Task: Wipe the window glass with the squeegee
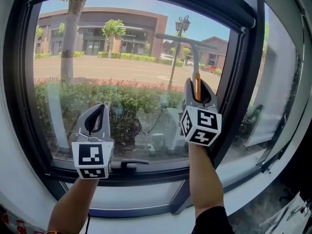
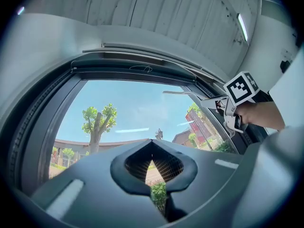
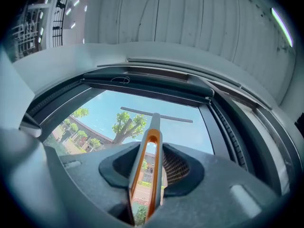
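As your right gripper (image 3: pixel 151 161) points up at the pane, its jaws are clamped on the grey-and-orange handle of the squeegee (image 3: pixel 151 127). The handle runs straight out between them toward the window glass (image 1: pixel 122 67). At the handle's far end the cross bar lies level across the upper right part of the pane, close to the dark window frame (image 1: pixel 242 77) on that side. Whether it actually presses on the glass you cannot tell from either view.

Your left gripper (image 2: pixel 153 161) has its jaws meeting tip to tip with nothing between them; through the small gap behind the tips only the street and a bush show. In the head view it hangs lower and to the left of the right one, well apart from the squeegee. It points at the lower middle of the pane, just above the latch (image 1: pixel 130 164) on the bottom rail. Both of your forearms reach up from below.

Beyond the glass stand a tree trunk (image 1: pixel 70 38), a hedge (image 1: pixel 122 99), a paved road and a low brown building (image 1: pixel 112 26) — all under a clear blue sky.
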`<action>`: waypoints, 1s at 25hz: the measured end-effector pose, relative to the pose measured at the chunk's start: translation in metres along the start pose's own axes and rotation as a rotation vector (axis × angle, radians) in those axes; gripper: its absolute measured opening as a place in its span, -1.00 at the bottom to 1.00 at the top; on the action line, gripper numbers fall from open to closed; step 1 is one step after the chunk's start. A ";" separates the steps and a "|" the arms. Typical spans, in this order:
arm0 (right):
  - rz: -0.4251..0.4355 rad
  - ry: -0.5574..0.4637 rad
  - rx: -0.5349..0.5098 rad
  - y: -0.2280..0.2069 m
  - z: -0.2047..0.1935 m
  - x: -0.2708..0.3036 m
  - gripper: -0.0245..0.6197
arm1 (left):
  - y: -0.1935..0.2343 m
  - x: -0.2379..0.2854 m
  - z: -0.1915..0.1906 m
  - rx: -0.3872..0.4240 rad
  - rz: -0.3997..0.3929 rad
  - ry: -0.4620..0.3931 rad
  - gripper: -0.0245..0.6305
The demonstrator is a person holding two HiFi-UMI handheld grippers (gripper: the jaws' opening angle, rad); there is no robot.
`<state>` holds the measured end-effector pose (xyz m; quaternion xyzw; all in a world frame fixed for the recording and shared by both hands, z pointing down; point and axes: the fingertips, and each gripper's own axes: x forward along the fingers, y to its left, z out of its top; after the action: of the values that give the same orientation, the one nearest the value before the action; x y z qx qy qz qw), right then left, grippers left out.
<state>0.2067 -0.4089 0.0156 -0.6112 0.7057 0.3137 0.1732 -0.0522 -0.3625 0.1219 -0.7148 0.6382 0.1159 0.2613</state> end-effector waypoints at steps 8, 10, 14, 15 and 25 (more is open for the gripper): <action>-0.042 -0.015 0.001 -0.038 0.020 0.038 -0.56 | 0.008 0.016 0.010 0.008 0.010 -0.029 -0.88; -0.046 -0.018 -0.008 -0.041 0.023 0.046 -0.56 | 0.011 0.019 0.007 0.005 0.013 -0.029 -0.88; -0.044 -0.027 -0.018 -0.042 0.031 0.059 -0.56 | 0.016 0.025 0.005 -0.006 0.022 -0.033 -0.88; -0.045 -0.031 -0.020 -0.043 0.033 0.060 -0.56 | 0.016 0.027 0.005 -0.009 0.022 -0.037 -0.88; -0.033 -0.026 -0.017 -0.039 0.017 0.044 -0.56 | -0.001 0.032 -0.006 -0.038 -0.010 -0.037 -0.88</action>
<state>0.2337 -0.4334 -0.0339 -0.6202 0.6903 0.3249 0.1824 -0.0470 -0.3927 0.1115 -0.7207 0.6273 0.1399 0.2599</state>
